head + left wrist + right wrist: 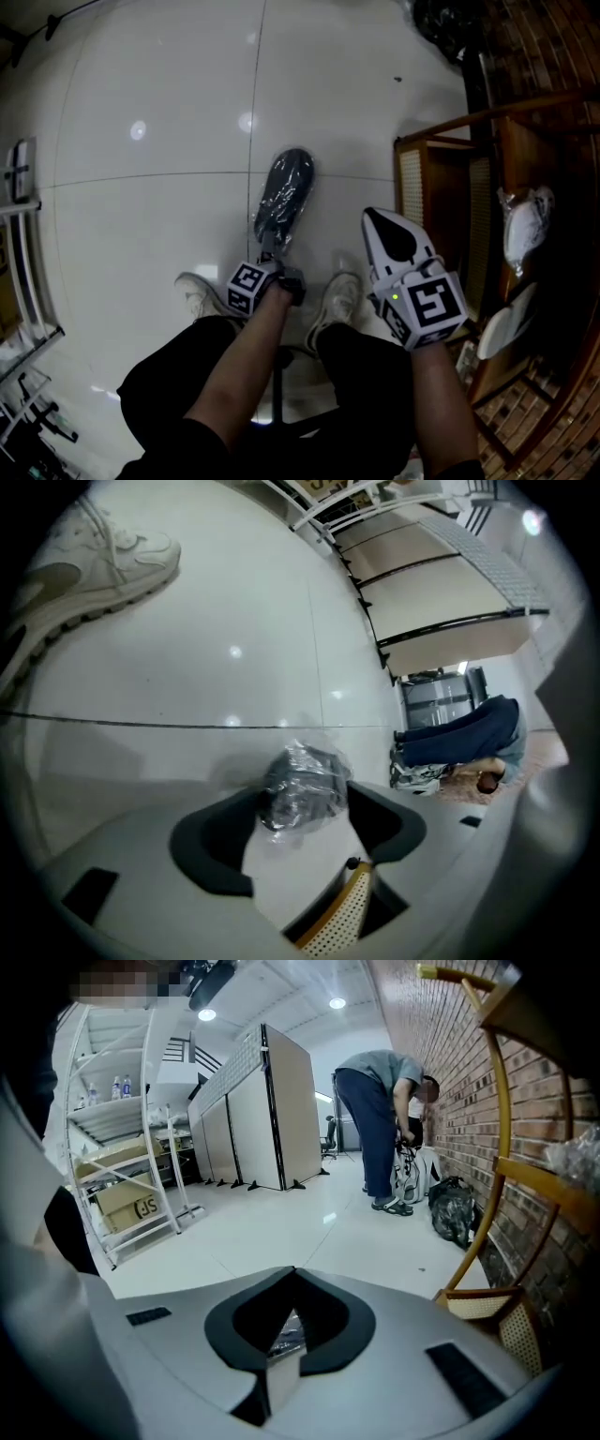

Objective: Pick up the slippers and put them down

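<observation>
White left claw (305, 797), white right claw (293, 1274), square-marker cubes (246, 286), black trousers (169, 389), white sneakers (339, 298)

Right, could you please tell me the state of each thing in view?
slipper: plastic-wrapped, lying on the floor, near end between the left jaws.
left gripper: open round the slipper.
right gripper: shut, tips together.

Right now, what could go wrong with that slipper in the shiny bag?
1. The slipper is wrapped in crinkly plastic, and the left gripper has its jaws open around one end. If they close on the wrap alone, the slipper might slide out.
2. The person's white shoe sits close by, so a foot could nudge the slipper.
3. The right gripper is near the wooden rack and might bump it.
</observation>
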A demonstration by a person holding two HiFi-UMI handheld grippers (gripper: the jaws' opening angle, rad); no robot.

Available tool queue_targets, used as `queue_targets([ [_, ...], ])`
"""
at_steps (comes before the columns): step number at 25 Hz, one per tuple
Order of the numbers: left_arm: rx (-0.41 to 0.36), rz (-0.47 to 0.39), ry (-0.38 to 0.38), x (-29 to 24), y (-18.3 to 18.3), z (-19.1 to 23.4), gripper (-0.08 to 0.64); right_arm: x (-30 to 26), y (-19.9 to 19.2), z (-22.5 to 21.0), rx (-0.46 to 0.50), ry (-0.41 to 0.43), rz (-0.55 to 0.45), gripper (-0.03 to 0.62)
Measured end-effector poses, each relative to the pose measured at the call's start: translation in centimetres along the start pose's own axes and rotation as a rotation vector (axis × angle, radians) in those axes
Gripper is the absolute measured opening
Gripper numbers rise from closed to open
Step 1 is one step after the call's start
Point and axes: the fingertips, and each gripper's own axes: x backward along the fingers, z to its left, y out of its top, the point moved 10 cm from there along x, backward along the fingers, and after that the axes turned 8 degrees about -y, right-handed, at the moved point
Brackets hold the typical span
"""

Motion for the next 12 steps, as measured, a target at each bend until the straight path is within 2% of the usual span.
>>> queue_targets([
  [1,-0.035,0.019,0.049,0.2,-0.2,0.1,0.376,0.1,0.0,0.0,-0.001,-0.002,-0.004,0.009],
  [2,-0.085,0.041,0.096,0.5,-0.4,0.0,0.408,0.2,0.1,0.0,0.003,0.001,-0.011,0.009],
  [4,-0.184,0.089,0.179,0.8,-0.6,-0.5,0.408,0.2,0.3,-0.1,0.013,0.012,-0.023,0.009],
  [6,-0.295,0.161,0.227,0.6,-1.0,-1.4,0.408,0.2,0.5,-0.1,0.015,0.012,-0.026,0.009],
  [10,-0.633,0.348,0.200,-0.4,-2.2,-5.1,0.408,0.4,0.6,-0.3,0.032,0.012,-0.026,0.009],
  [12,-0.767,0.433,0.174,-0.9,-2.7,-7.0,0.403,0.6,0.8,-0.3,0.043,-0.002,-0.032,0.009],
])
